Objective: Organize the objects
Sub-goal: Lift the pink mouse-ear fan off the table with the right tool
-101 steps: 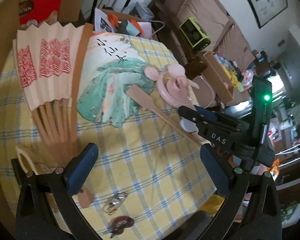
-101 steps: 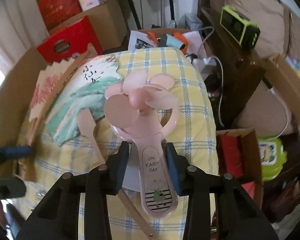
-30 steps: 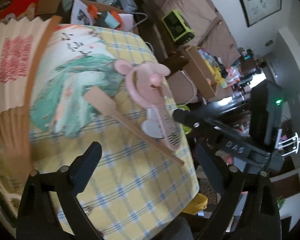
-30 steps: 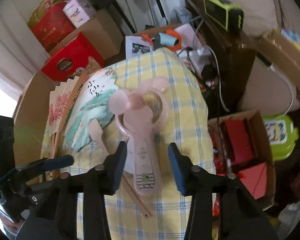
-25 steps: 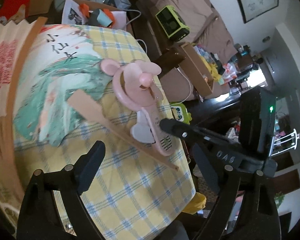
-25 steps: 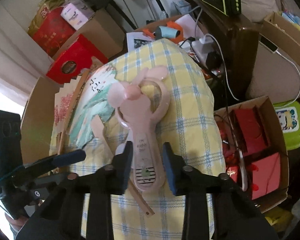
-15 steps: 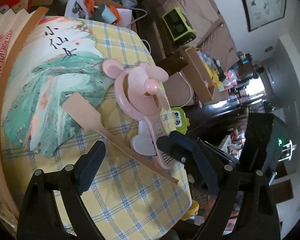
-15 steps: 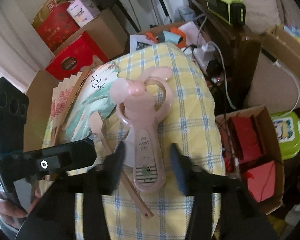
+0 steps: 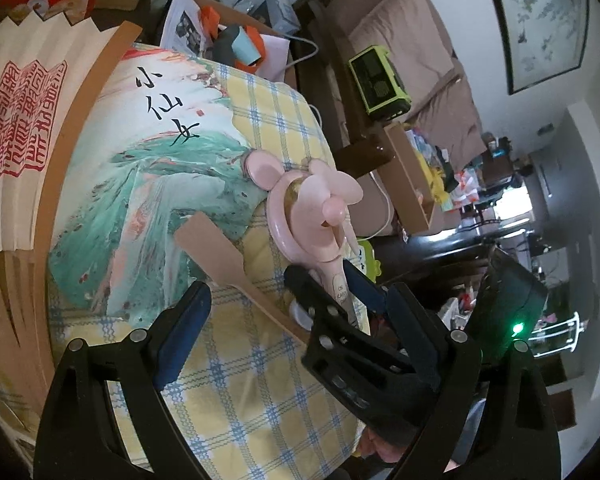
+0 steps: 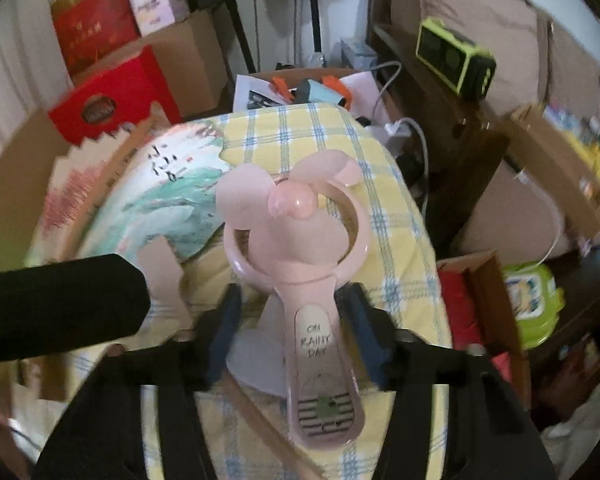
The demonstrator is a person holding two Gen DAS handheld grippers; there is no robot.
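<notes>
Paper fans (image 9: 100, 184) cover the left of the checked surface (image 9: 244, 400), where the left claw (image 9: 300, 332) hangs wide and empty. Rightward, the pink hand fan (image 10: 300, 256) lies handle-first between the right claw's (image 10: 296, 340) closing fingers (image 10: 224, 332), its long axis pointing straight away; pads not yet touching.

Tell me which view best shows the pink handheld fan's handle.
The right wrist view: the pink handheld fan lies centred, its handle between the closing right gripper, with a gap each side. The left wrist view shows the fan obliquely, its handle partly hidden behind the right gripper.
</notes>
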